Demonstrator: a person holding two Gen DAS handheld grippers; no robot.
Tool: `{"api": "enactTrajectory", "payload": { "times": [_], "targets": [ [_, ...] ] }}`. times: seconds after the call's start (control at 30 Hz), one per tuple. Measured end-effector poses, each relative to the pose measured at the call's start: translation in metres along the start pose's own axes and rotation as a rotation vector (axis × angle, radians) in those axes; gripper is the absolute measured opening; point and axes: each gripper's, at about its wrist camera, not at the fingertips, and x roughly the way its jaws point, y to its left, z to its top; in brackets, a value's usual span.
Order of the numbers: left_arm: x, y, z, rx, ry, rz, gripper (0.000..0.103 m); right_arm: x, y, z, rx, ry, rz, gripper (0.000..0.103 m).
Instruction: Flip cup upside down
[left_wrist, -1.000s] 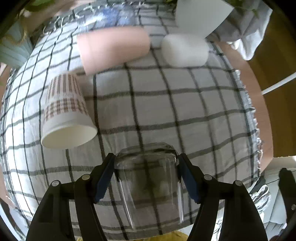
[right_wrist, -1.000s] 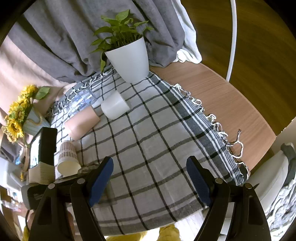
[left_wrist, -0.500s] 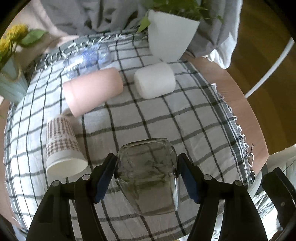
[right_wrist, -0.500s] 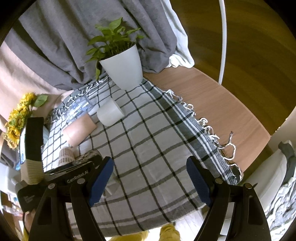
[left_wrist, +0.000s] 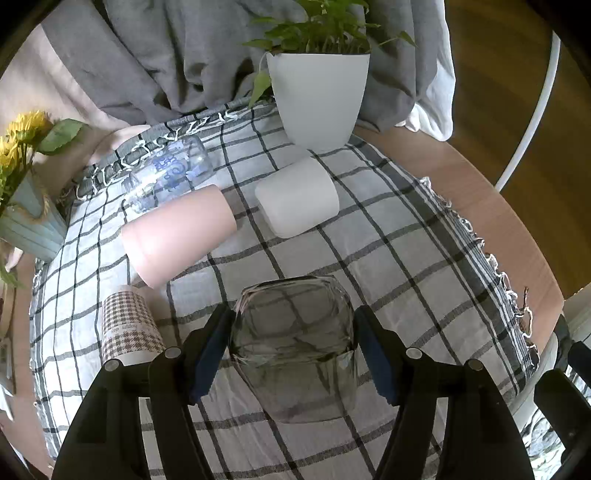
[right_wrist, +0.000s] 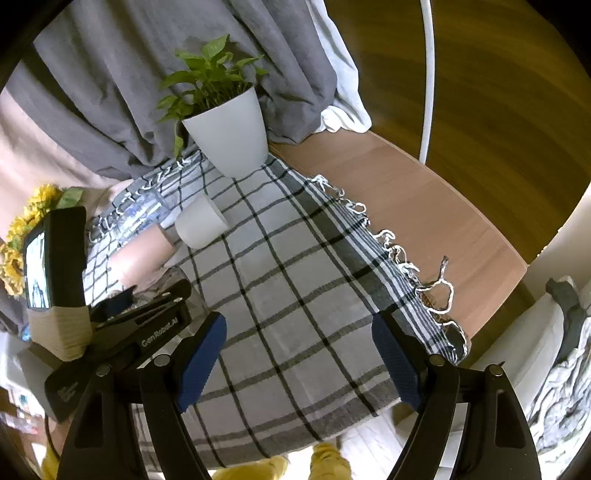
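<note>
My left gripper (left_wrist: 291, 343) is shut on a clear glass cup (left_wrist: 295, 343) and holds it above the checked tablecloth (left_wrist: 406, 266), its base pointing away from the camera. In the right wrist view the left gripper's body (right_wrist: 122, 332) shows at the left and hides most of the glass. My right gripper (right_wrist: 299, 354) is open and empty above the near part of the cloth.
A pink cup (left_wrist: 177, 236), a white cup (left_wrist: 297, 197) and a clear printed glass (left_wrist: 170, 173) lie on their sides. A houndstooth paper cup (left_wrist: 129, 328) stands upside down at the left. A white plant pot (left_wrist: 317, 99) stands behind; sunflowers (left_wrist: 22, 129) at far left.
My left gripper has lifted and tilted up with the glass cup, so more of the table's far side shows. The right gripper has shifted only slightly.
</note>
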Motion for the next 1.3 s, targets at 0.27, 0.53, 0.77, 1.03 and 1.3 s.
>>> {"api": "enactTrajectory", "payload": {
  "times": [0.27, 0.53, 0.77, 1.03, 1.3],
  "targets": [
    [-0.006, 0.007, -0.02, -0.055, 0.044, -0.076, 0.067, -0.001, 0.0, -0.002, -0.008, 0.005, 0.002, 0.081],
    [-0.006, 0.001, -0.03, -0.026, 0.062, -0.107, 0.069, 0.003, 0.005, -0.003, -0.037, 0.018, -0.016, 0.081],
    [-0.012, 0.002, -0.026, -0.035, 0.031, -0.12, 0.087, 0.005, 0.006, -0.003, -0.034, 0.032, -0.024, 0.081],
    [-0.036, 0.009, -0.025, -0.058, -0.022, -0.099, 0.095, 0.003, 0.007, -0.002, -0.034, 0.036, -0.027, 0.081],
    [-0.091, 0.044, -0.023, -0.147, -0.163, 0.014, 0.103, -0.031, 0.023, 0.005, -0.068, -0.047, 0.016, 0.085]
  ]
}}
